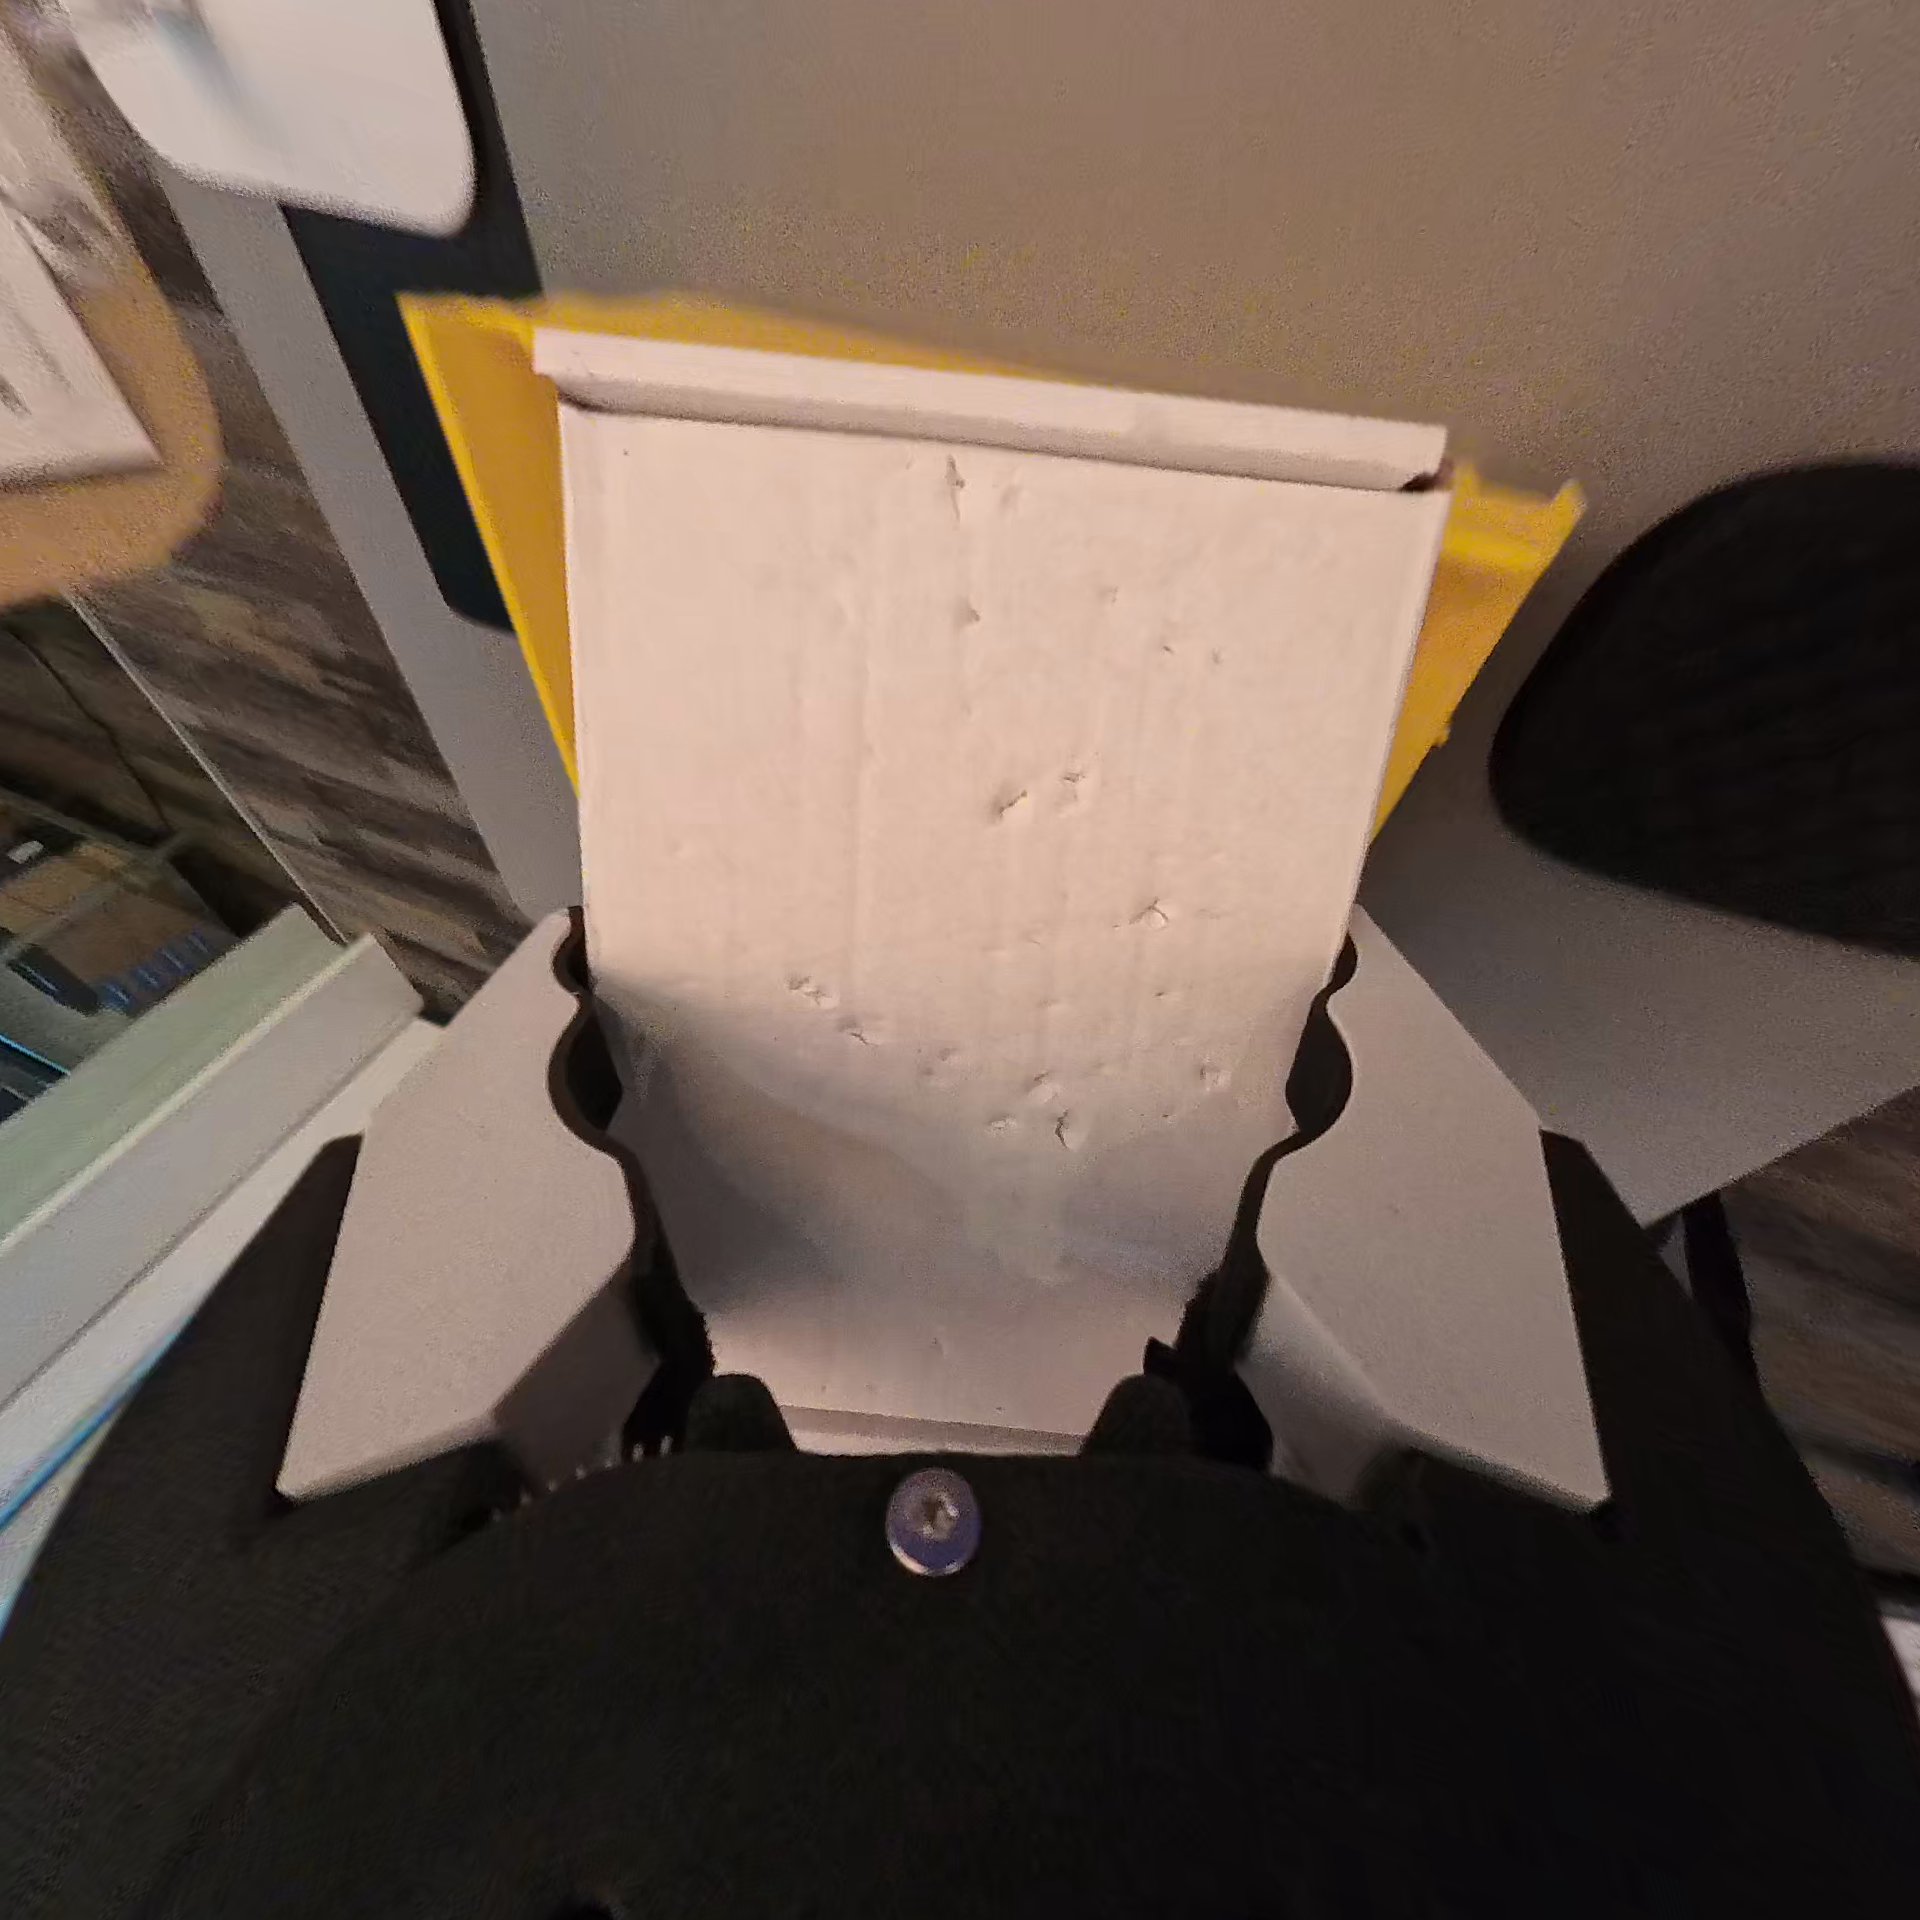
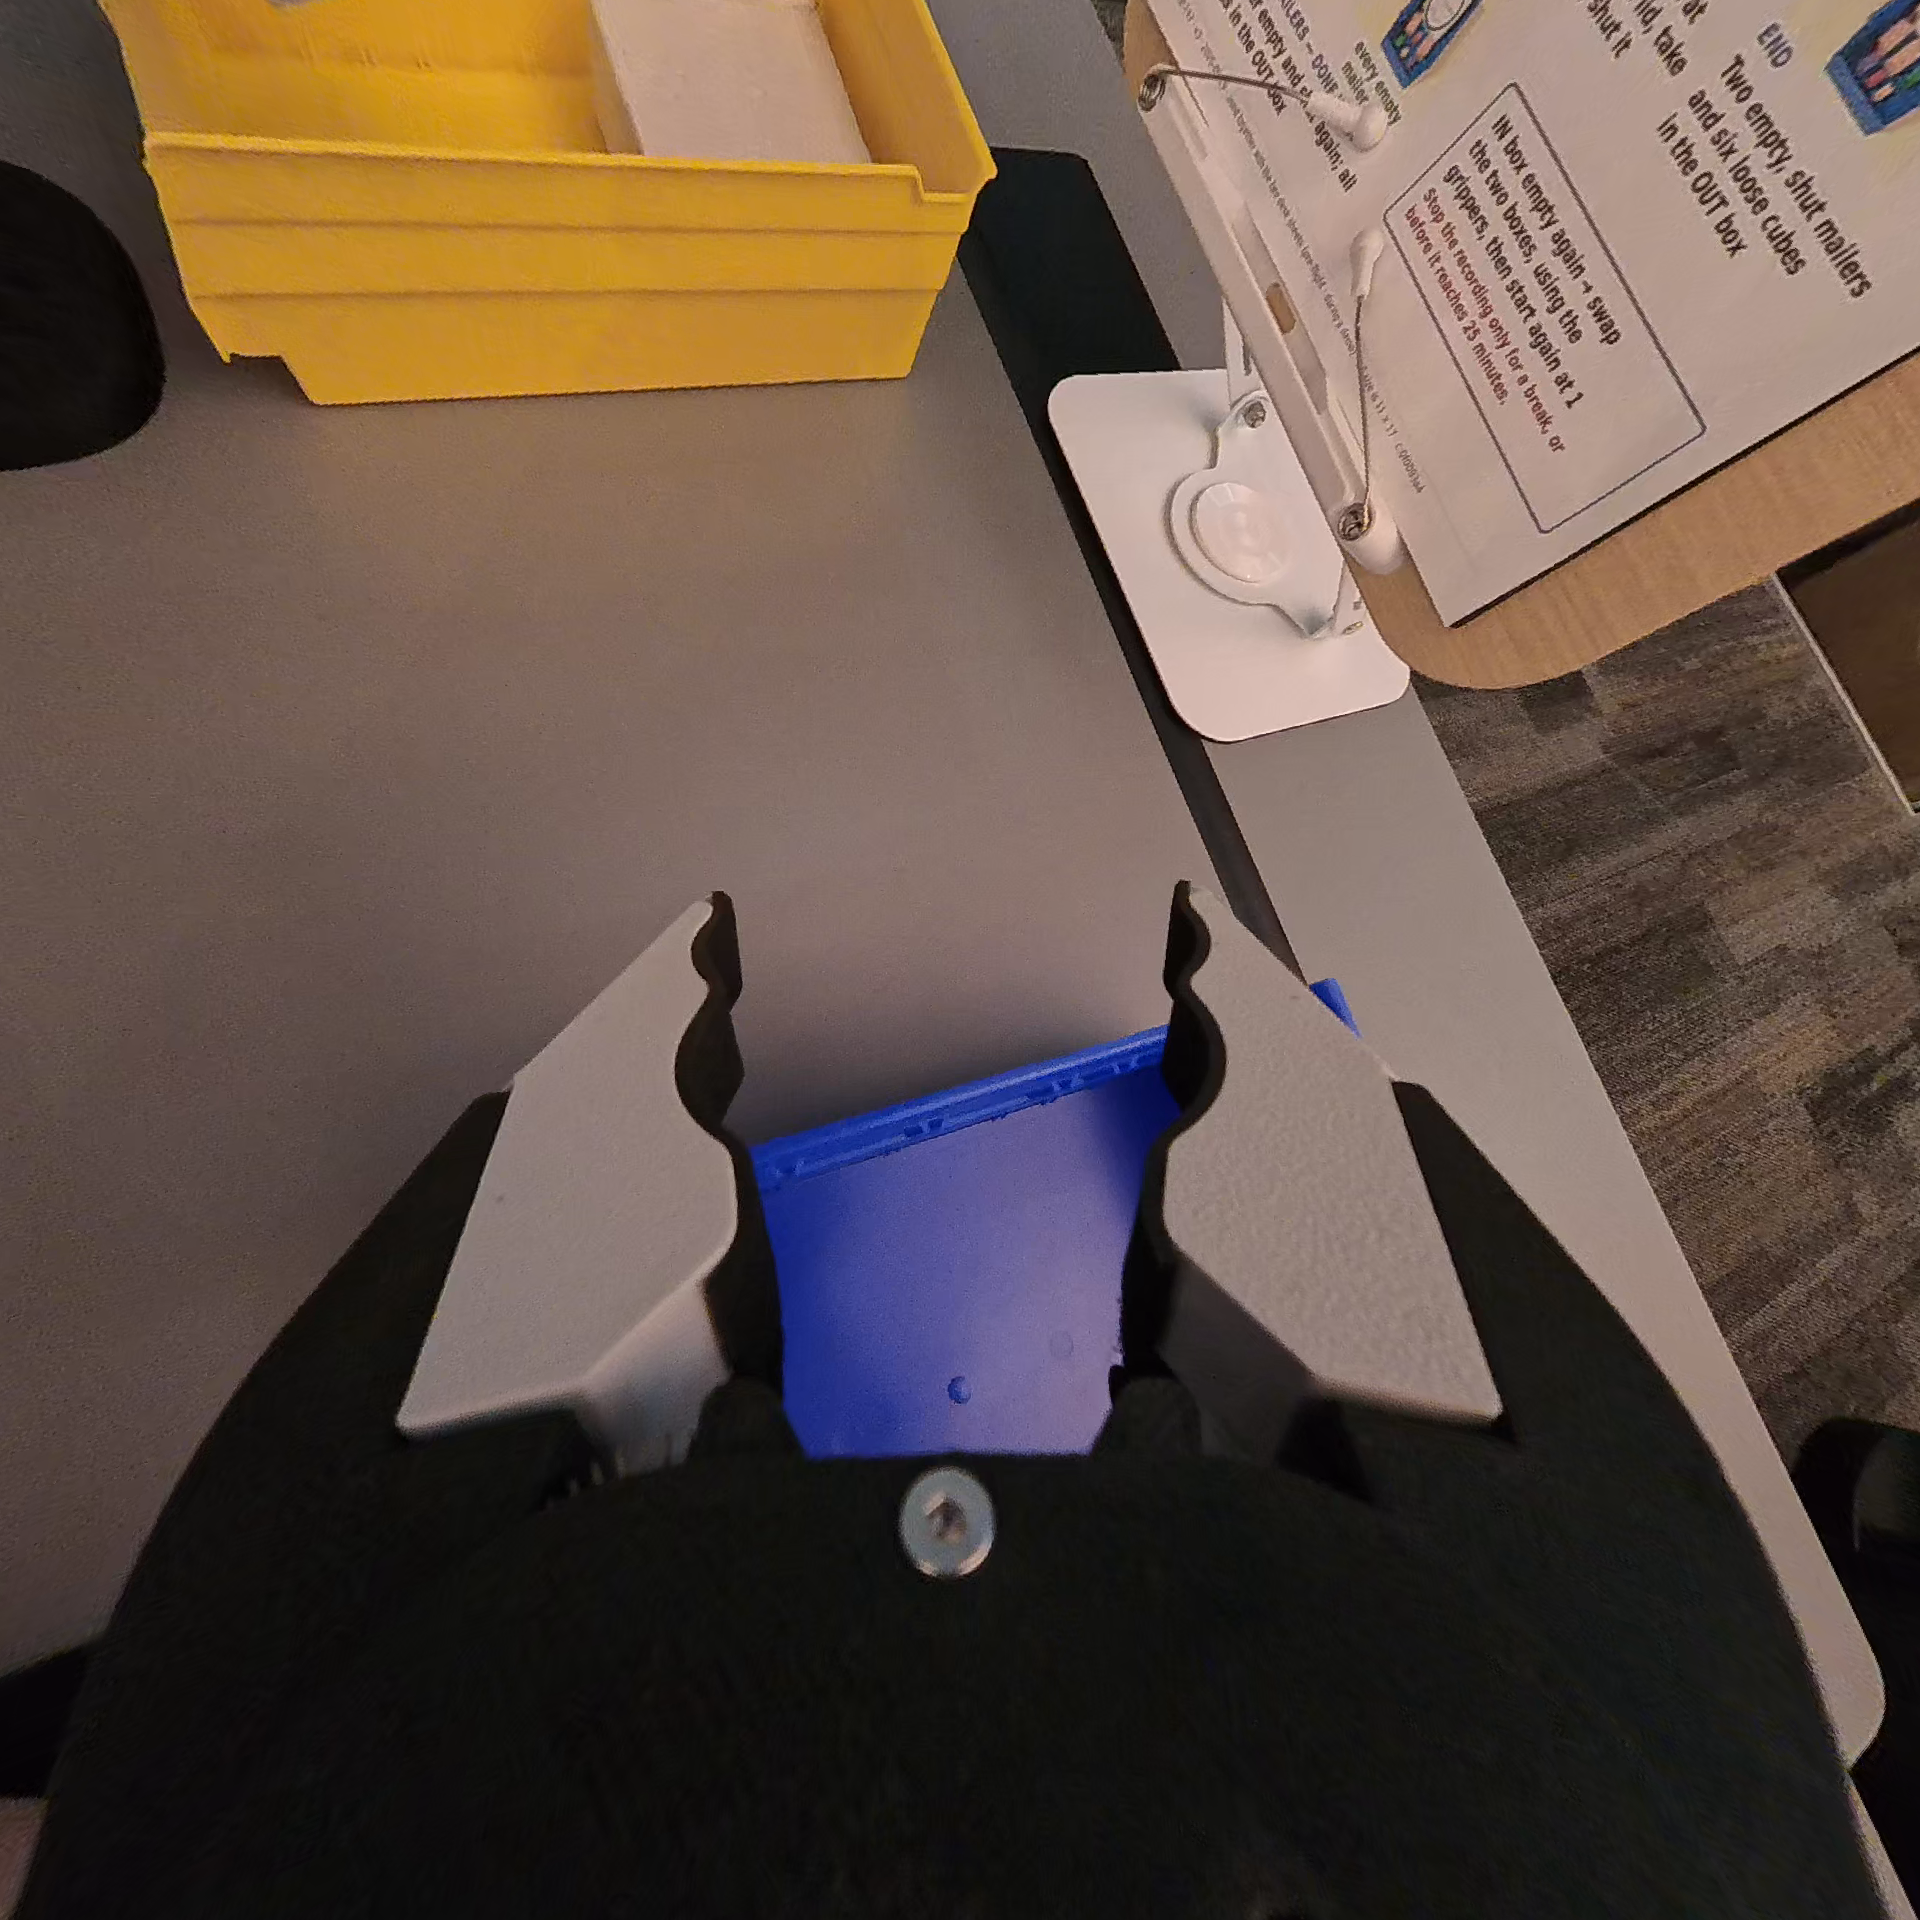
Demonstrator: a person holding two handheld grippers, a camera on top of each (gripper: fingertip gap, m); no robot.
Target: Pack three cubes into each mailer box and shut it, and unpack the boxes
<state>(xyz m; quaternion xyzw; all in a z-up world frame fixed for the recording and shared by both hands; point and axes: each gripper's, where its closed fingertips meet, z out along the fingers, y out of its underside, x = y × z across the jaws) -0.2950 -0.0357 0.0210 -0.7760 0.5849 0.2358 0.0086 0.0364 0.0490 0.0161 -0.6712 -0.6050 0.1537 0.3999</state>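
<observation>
My left claw (image 1: 961,997) is clenched on a white mailer box (image 1: 987,831), its dented face filling the span between my fingers and running out toward twelve o'clock. Beyond it, the yellow bin (image 1: 488,499) shows at its far edges. My right claw (image 2: 951,997) is released, fingers spread above the grey table (image 2: 520,675), a blue bin (image 2: 935,1278) below between them. At eleven o'clock, well apart, the yellow bin (image 2: 561,239) holds a white mailer box (image 2: 727,83).

The left gripper (image 1: 961,997) is clamped across a white mailer box (image 1: 987,831), its fingers spread wide. The right gripper (image 2: 951,997) hangs above the table (image 2: 468,727), jaws parted, holding nothing.
</observation>
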